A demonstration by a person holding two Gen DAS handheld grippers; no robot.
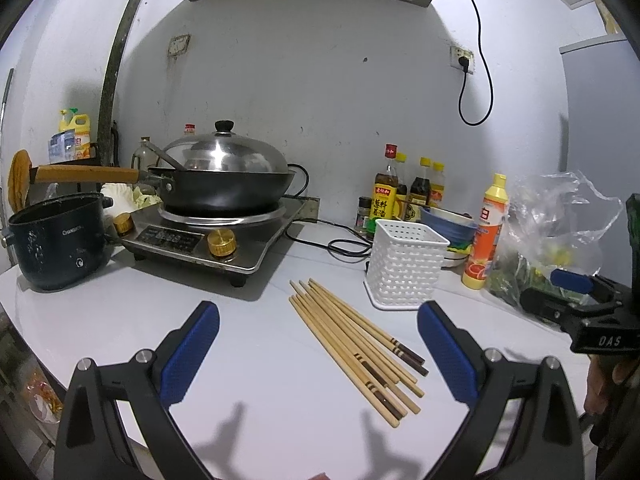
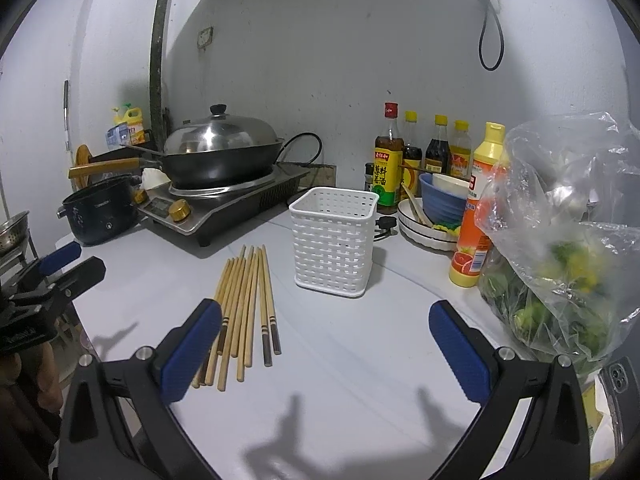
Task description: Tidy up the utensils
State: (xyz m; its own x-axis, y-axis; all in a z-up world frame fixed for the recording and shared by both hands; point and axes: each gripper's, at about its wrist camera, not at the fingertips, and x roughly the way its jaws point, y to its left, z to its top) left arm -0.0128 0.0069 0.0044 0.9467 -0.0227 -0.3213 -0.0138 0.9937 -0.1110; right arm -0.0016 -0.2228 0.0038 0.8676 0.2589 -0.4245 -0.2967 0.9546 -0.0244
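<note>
Several wooden chopsticks point(image 1: 352, 344) with dark banded ends lie in a loose bundle on the white countertop, just ahead of my left gripper point(image 1: 319, 320), which is open and empty above them. A white perforated utensil holder point(image 1: 406, 264) stands upright behind the bundle, to its right. In the right wrist view the chopsticks point(image 2: 248, 304) lie left of centre, partly behind the left finger of my right gripper point(image 2: 326, 316), which is open and empty. The holder point(image 2: 334, 240) stands just beyond them. Each gripper shows at the edge of the other's view.
An induction cooker point(image 1: 208, 240) with a lidded wok point(image 1: 222, 176) sits at the back left, beside a dark pot point(image 1: 56, 236). Sauce bottles point(image 1: 386, 188), a blue bowl on plates point(image 2: 438, 204), an orange squeeze bottle point(image 2: 474, 216) and a plastic bag of greens point(image 2: 560, 248) crowd the right.
</note>
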